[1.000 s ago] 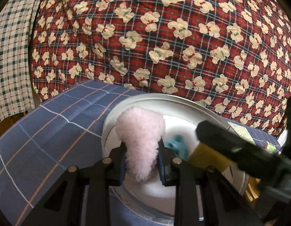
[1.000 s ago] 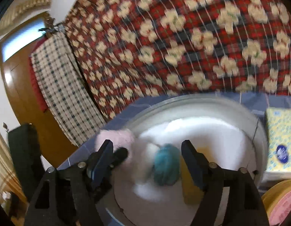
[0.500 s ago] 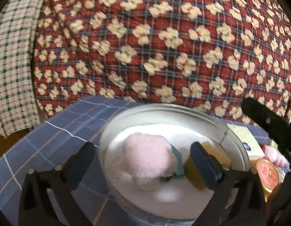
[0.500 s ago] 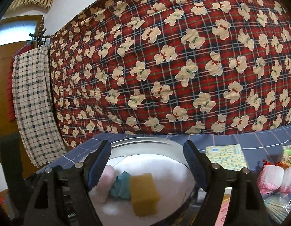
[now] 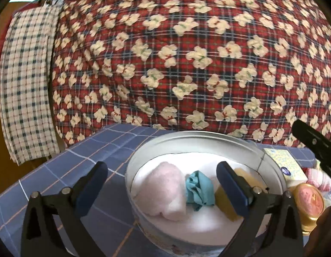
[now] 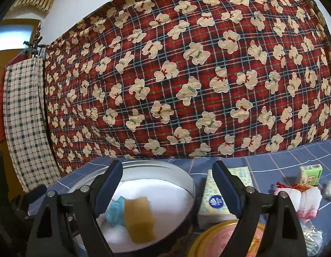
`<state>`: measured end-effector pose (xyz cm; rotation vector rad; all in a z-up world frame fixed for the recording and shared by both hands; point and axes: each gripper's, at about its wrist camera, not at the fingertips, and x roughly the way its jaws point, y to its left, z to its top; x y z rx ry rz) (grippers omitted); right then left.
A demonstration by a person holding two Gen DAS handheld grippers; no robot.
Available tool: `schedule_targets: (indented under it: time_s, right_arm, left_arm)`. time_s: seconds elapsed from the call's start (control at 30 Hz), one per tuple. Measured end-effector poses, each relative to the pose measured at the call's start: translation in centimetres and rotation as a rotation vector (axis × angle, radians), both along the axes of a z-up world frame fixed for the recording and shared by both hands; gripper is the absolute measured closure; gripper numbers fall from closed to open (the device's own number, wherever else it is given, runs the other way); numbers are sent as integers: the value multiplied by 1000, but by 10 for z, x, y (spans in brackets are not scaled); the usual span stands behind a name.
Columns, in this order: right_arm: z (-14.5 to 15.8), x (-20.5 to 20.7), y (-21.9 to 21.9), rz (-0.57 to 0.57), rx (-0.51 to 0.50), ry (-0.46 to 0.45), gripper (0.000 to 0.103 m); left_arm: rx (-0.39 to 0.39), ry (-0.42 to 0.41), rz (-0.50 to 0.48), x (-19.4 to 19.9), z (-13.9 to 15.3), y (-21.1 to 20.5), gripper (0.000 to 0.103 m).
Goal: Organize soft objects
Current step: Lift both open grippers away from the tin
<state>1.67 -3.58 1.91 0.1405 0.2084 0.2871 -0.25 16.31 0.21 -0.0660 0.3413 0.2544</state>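
left gripper (image 5: 161,185): black angular frame arms with triangular cut-outs | silver round screws at the joints | dark blue flat pads || right gripper (image 6: 167,185): same black frame | silver screws | dark blue pads, left one serrated along its edge

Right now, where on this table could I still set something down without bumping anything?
The blue checked cloth left of the round tin is bare. The tin already holds a pink fluffy cloth, a teal rag and a yellow sponge. Right of it things crowd: tissue box, gold lid, small packets.
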Motion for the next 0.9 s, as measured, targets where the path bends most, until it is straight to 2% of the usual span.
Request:
schedule_targets:
  time_s: [0.2, 0.53, 0.9]
  right_arm:
    - [-8, -8, -10, -1, -79, 22, 16]
    - [-11, -12, -32, -30, -88, 40, 16]
    - [-18, -22, -54, -46, -154, 59, 16]
  left_arm:
    - [15, 7, -31, -2, 1, -13, 0]
    - [-6, 16, -36, -10, 0, -24, 0]
    - [-16, 40, -108, -15, -1, -60, 0]
